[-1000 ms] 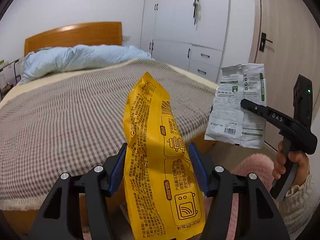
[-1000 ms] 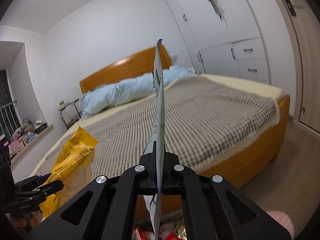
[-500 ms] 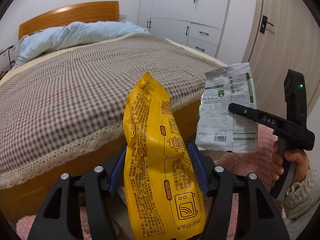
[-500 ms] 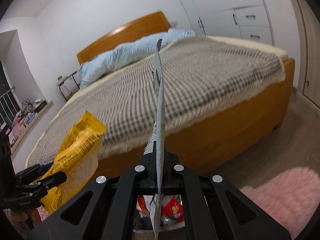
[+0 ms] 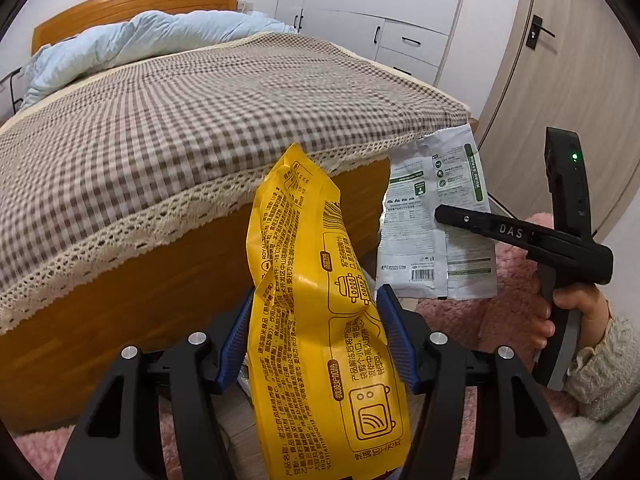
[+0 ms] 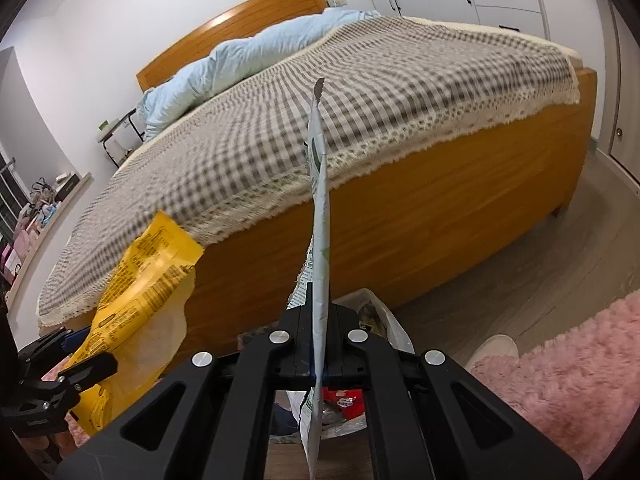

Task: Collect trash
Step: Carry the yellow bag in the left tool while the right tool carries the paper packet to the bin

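Trash held: left gripper (image 5: 316,344) clamps yellow wrapper (image 5: 320,320), right gripper (image 6: 318,344) pinches white packet (image 6: 320,208); both have dropped below the bed's edge (image 6: 400,160) toward the bin bag (image 6: 384,320).

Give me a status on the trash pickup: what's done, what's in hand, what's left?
Done: both wrappers are off the bed, and none shows on its checked cover. In hand: the left tongs grip the yellow bag; the right tongs are shut on the white pouch. Left: drop both into the lined bin on the floor below the right tongs, which already holds red packaging. Neither is released yet.
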A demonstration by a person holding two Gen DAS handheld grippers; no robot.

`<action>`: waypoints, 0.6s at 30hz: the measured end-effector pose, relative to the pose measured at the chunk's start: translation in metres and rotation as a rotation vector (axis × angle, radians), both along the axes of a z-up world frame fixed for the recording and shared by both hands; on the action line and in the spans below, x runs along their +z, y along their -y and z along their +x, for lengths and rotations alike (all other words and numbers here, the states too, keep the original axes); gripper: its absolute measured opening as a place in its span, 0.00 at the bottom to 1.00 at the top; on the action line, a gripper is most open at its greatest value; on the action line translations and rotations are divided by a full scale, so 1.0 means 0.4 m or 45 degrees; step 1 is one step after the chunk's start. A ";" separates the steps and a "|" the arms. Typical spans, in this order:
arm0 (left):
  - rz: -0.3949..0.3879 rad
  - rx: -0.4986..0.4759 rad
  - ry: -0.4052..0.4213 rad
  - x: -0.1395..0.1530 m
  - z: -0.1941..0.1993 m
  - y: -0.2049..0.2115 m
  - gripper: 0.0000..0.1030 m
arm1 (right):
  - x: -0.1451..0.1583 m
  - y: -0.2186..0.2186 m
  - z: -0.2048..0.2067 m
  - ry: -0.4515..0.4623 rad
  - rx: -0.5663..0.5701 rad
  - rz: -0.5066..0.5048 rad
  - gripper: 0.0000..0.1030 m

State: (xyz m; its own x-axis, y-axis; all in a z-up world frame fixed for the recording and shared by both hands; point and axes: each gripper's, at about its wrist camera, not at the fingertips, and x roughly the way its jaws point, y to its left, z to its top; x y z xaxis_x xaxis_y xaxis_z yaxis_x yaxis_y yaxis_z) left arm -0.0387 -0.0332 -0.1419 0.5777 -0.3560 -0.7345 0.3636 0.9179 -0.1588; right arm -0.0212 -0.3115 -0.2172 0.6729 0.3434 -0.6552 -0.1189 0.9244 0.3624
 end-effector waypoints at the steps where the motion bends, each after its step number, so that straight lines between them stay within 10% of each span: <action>1: 0.004 0.000 -0.003 -0.009 0.000 -0.001 0.56 | -0.008 0.001 0.001 -0.007 -0.006 0.000 0.02; 18: 0.138 -0.245 -0.259 -0.250 0.123 0.122 0.56 | -0.150 0.164 0.046 -0.212 -0.270 0.005 0.02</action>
State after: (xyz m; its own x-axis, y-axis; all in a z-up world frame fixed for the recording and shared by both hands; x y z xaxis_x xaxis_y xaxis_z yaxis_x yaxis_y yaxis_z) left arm 0.0105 -0.0819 -0.2419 0.3443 -0.3580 -0.8679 0.5035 0.8507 -0.1511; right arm -0.0028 -0.3769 -0.2770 0.6135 0.2091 -0.7615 0.1386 0.9208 0.3646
